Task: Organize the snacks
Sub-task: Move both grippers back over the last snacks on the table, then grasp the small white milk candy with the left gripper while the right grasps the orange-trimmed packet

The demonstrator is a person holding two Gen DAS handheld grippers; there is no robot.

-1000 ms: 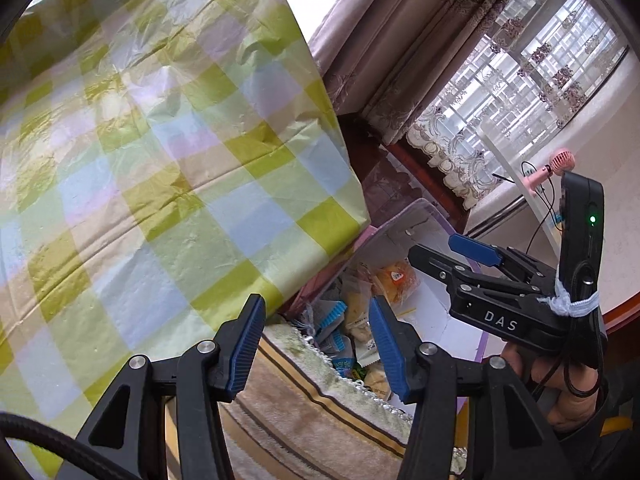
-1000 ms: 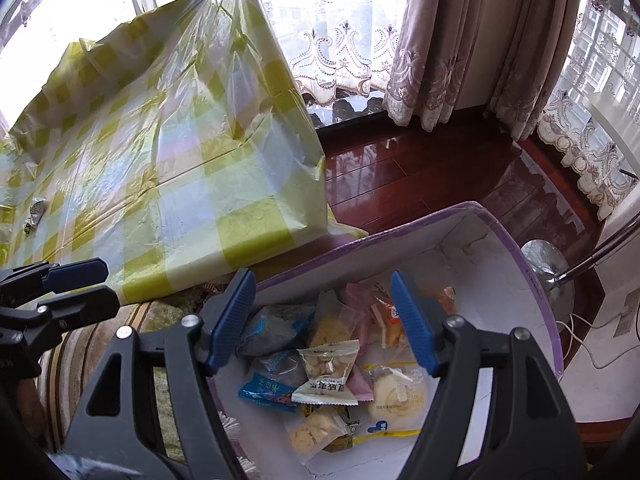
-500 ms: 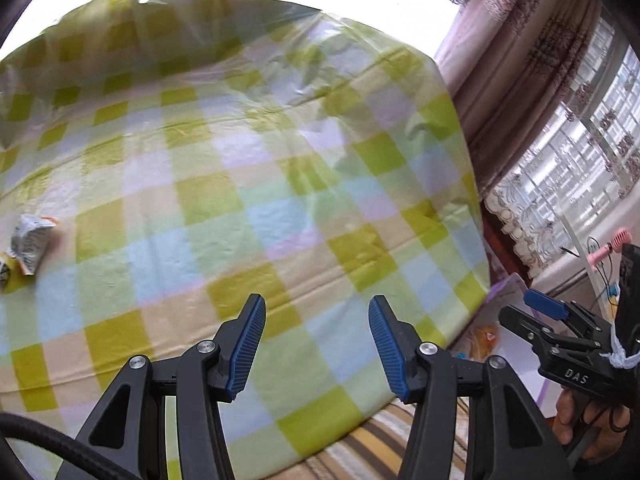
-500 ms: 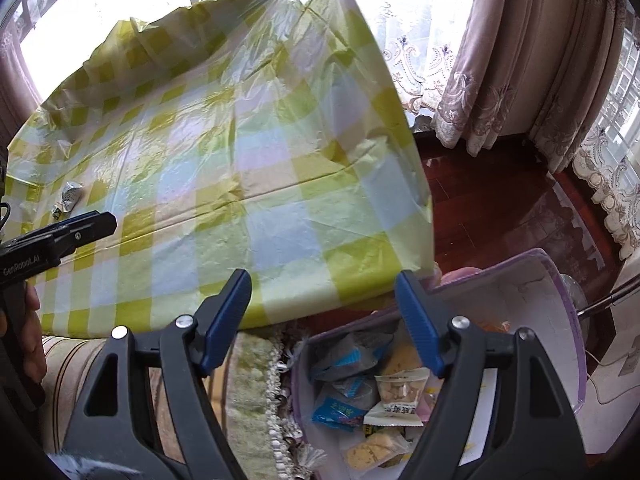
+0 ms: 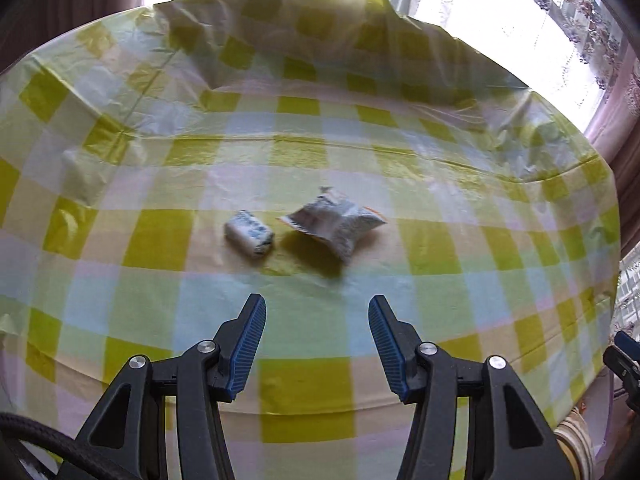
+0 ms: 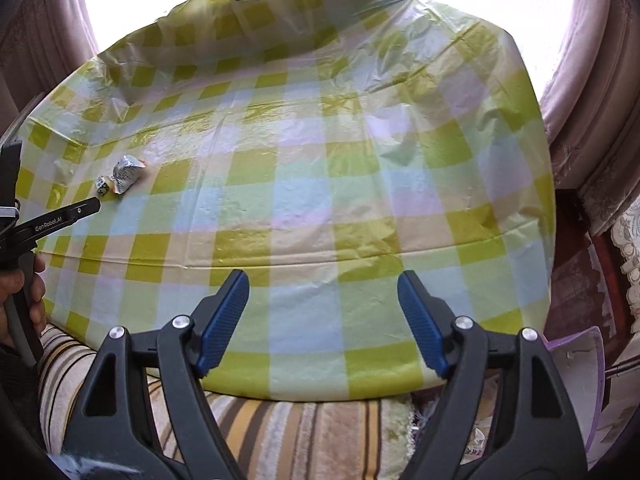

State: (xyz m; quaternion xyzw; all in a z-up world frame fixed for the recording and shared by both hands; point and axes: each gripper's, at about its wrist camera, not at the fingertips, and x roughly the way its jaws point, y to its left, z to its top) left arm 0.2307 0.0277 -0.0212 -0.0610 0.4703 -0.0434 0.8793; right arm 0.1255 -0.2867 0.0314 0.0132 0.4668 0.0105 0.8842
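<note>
Two snack packets lie side by side on the green-checked tablecloth (image 5: 304,376): a small rolled white-and-blue packet (image 5: 249,234) and a larger crumpled silver pouch (image 5: 336,222). My left gripper (image 5: 316,322) hovers just short of them, open, with nothing between its blue pads. In the right wrist view the same pouch (image 6: 127,172) and small packet (image 6: 102,185) sit far left, near the left gripper's black fingertip (image 6: 80,210). My right gripper (image 6: 322,298) is over the table's near edge, its jaws opening and empty.
A purple-rimmed white box (image 6: 588,392) stands off the table's right end at bottom right. A striped cushion (image 6: 280,432) runs along the table's near side. Curtains (image 6: 592,120) and bright windows surround the table. A hand (image 6: 20,300) holds the left gripper.
Both grippers have swung left from the snack box to the table. The box has slid out of the left wrist view, and the two packets now lie ahead of the left gripper.
</note>
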